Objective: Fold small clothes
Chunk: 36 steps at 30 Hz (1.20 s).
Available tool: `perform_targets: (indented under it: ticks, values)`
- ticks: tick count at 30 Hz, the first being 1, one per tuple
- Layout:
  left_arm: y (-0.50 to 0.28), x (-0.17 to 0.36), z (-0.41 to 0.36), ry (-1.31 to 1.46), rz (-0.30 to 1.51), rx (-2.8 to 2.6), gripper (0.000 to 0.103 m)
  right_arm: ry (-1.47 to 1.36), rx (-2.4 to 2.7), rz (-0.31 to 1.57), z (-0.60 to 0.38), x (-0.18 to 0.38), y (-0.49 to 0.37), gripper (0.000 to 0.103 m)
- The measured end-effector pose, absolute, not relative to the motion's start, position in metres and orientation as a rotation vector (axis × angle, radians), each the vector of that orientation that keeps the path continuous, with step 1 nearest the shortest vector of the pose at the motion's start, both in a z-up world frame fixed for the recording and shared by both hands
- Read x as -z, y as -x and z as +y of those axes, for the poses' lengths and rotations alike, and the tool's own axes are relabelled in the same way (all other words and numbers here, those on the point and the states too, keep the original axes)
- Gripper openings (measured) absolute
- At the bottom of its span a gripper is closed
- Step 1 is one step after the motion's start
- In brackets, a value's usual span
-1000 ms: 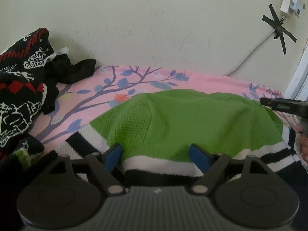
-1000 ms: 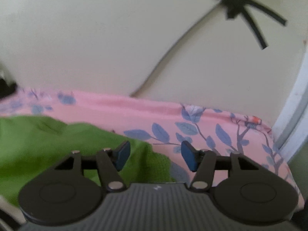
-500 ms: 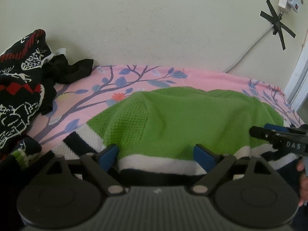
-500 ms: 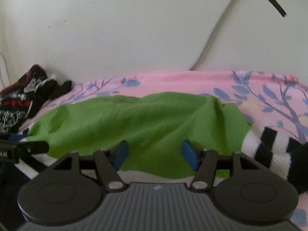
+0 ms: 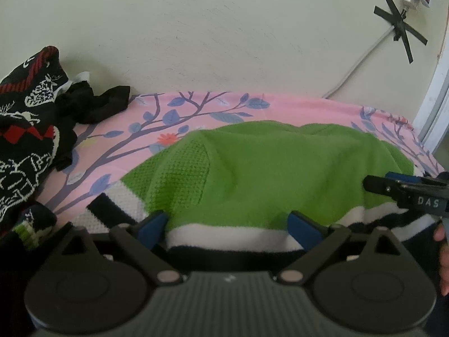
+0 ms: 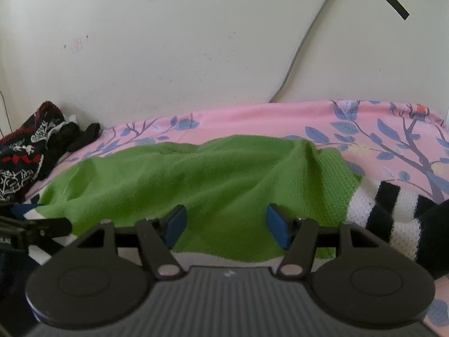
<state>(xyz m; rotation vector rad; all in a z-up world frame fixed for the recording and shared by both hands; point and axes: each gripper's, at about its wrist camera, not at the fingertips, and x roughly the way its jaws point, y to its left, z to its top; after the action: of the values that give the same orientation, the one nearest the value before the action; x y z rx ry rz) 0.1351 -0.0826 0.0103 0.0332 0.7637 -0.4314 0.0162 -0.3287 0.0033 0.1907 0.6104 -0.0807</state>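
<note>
L gripper point(image 5: 227, 224): blue-padded fingers wide apart, straddling the near hem of the green knit sweater w/ white and black stripes point(image 5: 266, 174), nothing clamped. R gripper point(image 6: 226, 223): fingers also apart, over the sweater's green body, not gripping. Sweater lies spread on the pink bedsheet w/ blue branch-and-leaf print point(image 5: 196, 112), striped sleeve out to the right in R view. Black/red/white patterned knit pile point(image 5: 25, 118) w/ black garment point(image 5: 95, 104) far left, against cream wall point(image 5: 224, 33).

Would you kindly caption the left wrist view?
Open left gripper poised at green sweater's striped hem on pink floral sheet.
</note>
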Motion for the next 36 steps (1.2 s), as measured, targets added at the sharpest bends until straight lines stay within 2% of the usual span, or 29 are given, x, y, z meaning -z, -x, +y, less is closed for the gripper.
perform_targets:
  ticks: [6, 11, 18, 27, 36]
  values:
    - [-0.116, -0.038, -0.051, 0.123, 0.741, 0.424, 0.095, -0.219, 0.071, 0.603, -0.334, -0.002, -0.016, 0.056]
    - [-0.046, -0.063, -0.001, 0.162, 0.601, 0.416, 0.097, -0.238, 0.074, 0.594, -0.334, -0.002, -0.013, 0.056]
    - [0.014, -0.033, 0.042, 0.093, 0.547, 0.310, 0.098, -0.238, 0.076, 0.588, -0.333, -0.003, -0.012, 0.059]
    - [0.026, -0.017, 0.027, 0.006, 0.541, 0.349, 0.098, -0.229, 0.090, 0.584, -0.330, -0.005, -0.009, 0.061]
    - [0.031, -0.019, 0.046, 0.120, 0.479, 0.435, 0.098, -0.214, 0.084, 0.594, -0.332, -0.004, -0.013, 0.062]
